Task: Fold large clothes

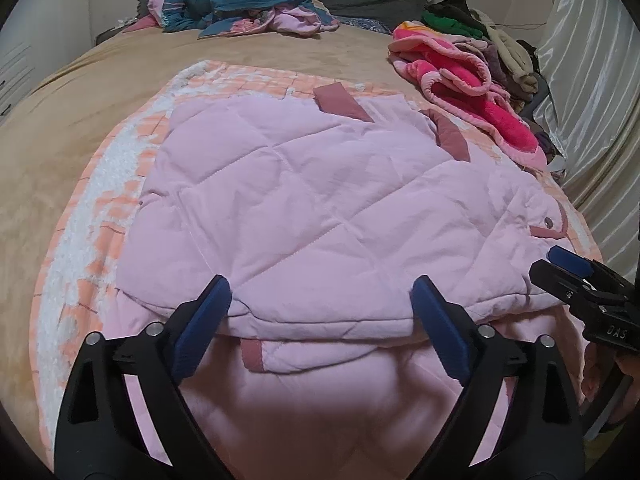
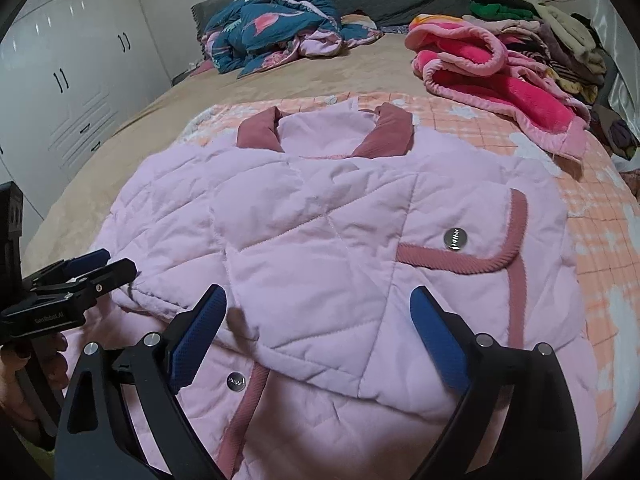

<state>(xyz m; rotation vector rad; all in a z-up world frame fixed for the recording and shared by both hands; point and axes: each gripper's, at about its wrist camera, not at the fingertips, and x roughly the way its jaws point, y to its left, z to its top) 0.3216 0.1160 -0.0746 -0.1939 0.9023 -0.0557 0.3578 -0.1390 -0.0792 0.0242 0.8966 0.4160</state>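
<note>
White lettering reading "GenRobot.AI" showed on the black body of the left gripper [image 2: 86, 270], and "DAS" on the right gripper [image 1: 570, 268]; the stamping on the round silver snap button [image 2: 455, 238] was too small to read. The pale pink quilted jacket with dusty-rose ribbed trim [image 1: 304, 200] lay folded on a peach-and-white checked blanket [image 1: 100, 208] spread over the tan bedspread [image 1: 60, 120], its near folded edge just ahead of both grippers' blue-padded fingers, which stood wide apart, gripping nothing. Bare bedspread stretched to the left; a pink fleece garment [image 2: 500, 80] and piled clothes [image 2: 560, 28] crowded the right.
</note>
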